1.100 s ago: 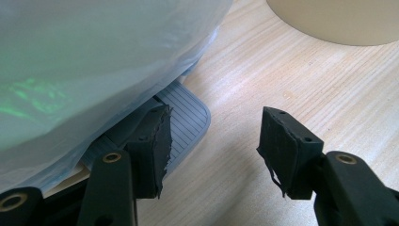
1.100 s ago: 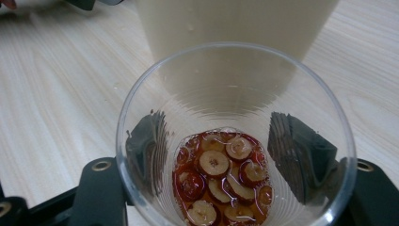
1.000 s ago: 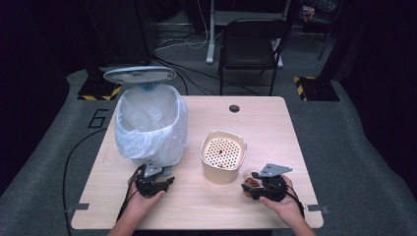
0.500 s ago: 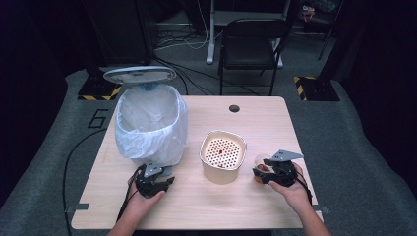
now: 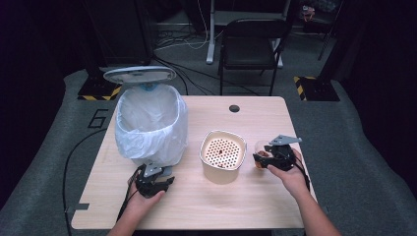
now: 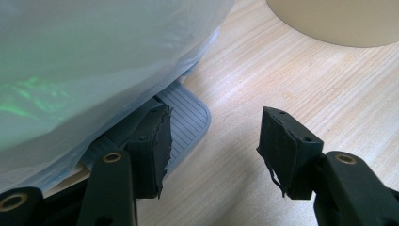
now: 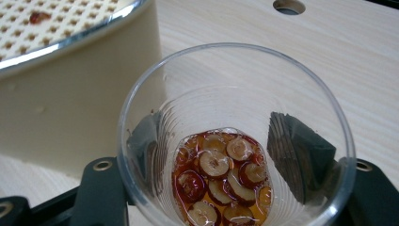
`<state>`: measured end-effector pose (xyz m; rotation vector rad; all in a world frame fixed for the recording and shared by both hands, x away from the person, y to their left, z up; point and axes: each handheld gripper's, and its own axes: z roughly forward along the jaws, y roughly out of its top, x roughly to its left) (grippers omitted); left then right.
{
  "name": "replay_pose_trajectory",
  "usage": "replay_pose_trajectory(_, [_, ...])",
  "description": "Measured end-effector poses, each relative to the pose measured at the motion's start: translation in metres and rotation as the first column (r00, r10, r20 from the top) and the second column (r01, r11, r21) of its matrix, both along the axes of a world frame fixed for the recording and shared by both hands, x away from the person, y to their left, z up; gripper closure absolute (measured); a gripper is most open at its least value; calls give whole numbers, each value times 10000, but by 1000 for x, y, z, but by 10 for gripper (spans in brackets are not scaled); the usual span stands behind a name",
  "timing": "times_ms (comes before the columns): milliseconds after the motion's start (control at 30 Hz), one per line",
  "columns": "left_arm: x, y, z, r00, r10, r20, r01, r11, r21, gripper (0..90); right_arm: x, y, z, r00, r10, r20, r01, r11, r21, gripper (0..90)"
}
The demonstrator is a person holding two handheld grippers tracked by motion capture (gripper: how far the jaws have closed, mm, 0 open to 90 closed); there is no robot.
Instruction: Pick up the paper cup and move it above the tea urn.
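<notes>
Clear plastic cup [image 7: 235, 136] of sliced red fruit in liquid, clasped between the right gripper's [image 5: 268, 158] jaws, just beside the cream strainer pot [image 5: 222, 155] toward the tabletop's right edge. Left gripper [image 6: 214, 150], jaws wide and empty, rests at the lined bin's [image 5: 150, 123] pedal [image 6: 186, 120] near the front edge.

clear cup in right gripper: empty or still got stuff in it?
Not empty. The clear plastic cup between the right gripper's jaws holds sliced red fruit in amber liquid at its bottom, well below the rim.
</notes>
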<state>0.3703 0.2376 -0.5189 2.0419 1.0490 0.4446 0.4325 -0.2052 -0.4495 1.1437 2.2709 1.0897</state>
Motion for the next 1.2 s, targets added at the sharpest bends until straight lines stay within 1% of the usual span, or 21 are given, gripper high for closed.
replay_pose_trajectory(133, [0, 0, 0, 10000, -1, -6, 1, 10000, -6, 442, 11, 3, 6, 10000, 3, 29, -3, 10000, 21, 378])
replay_pose_trajectory(233, [0, 0, 0, 10000, -9, -9, 9, 10000, 2, 442, 20, 5, 11, 9999, -117, 77, 116, 9999, 25, 377])
replay_pose_trajectory(333, [0, 0, 0, 10000, -9, -12, 9, 10000, 1, 442, 29, 6, 13, 9998, -110, 182, 108, 9999, 122, 377])
replay_pose_trajectory(400, [0, 0, 0, 10000, -10, -18, 10, 10000, -8, 442, 34, 7, 13, 9997, -159, 165, 157, 9997, 174, 377])
replay_pose_trajectory(567, [0, 0, 0, 10000, -31, -11, 31, 10000, -28, 442, 48, 10, 11, 9996, -144, 255, 144, 9999, 12, 377])
replay_pose_trajectory(733, [0, 0, 0, 10000, -30, -5, 30, 10000, 9, 442, 59, 14, 9, 9995, -59, 309, 60, 10000, -40, 377])
replay_pose_trajectory(833, [0, 0, 0, 10000, -28, -33, 28, 10000, -39, 442, 63, 15, 8, 9994, -24, 338, 28, 9999, -105, 377])
replay_pose_trajectory(900, [0, 0, 0, 10000, 8, -20, -9, 10000, -40, 442, 64, 17, 9, 9995, -70, 319, 71, 10000, -18, 378])
replay_pose_trajectory(933, [0, 0, 0, 10000, 5, -1, -5, 10000, -53, 442, 65, 16, 9, 9991, 8, 425, -7, 10000, -23, 378])
replay_pose_trajectory(1000, [0, 1, 0, 10000, -34, -30, 34, 10000, -27, 442, 65, 17, 10, 9991, -30, 424, 27, 10000, 77, 378])
replay_pose_trajectory(1033, [0, 0, 0, 10000, -25, -25, 25, 10000, -41, 442, 66, 17, 11, 9985, 71, 545, -70, 10000, -18, 378])
replay_pose_trajectory(1200, [1, 1, 0, 10000, -36, -16, 36, 10000, -26, 442, 66, 20, 18, 9976, 75, 682, -78, 10000, 43, 378])
